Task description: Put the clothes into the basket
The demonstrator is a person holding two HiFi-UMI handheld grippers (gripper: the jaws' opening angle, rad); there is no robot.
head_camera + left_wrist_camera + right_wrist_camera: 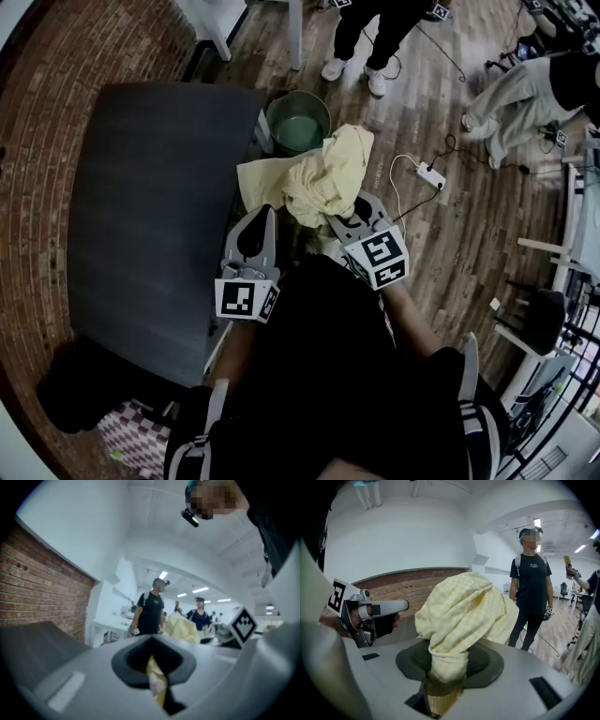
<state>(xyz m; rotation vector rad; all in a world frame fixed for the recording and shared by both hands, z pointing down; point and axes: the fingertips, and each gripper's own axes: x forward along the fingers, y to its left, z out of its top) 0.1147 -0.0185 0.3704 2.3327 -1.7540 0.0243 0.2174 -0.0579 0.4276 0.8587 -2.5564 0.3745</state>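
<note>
A pale yellow checked cloth (pixel 320 174) hangs bunched between my two grippers, just right of the dark table (pixel 150 206). My left gripper (pixel 265 216) is shut on a thin fold of it, seen pinched in the left gripper view (pixel 157 685). My right gripper (pixel 339 219) is shut on a thick twisted bundle of the cloth (pixel 457 616), which rises in a heap above the jaws (pixel 443 686). A round green basket (pixel 298 121) stands on the floor just beyond the cloth, and its inside looks bare.
People stand on the wooden floor beyond the basket (pixel 370 37) and at the right (pixel 525 94). A white power strip with cable (pixel 431 175) lies right of the cloth. A black chair (pixel 542 321) is at the right and a checked bag (pixel 141 439) at lower left.
</note>
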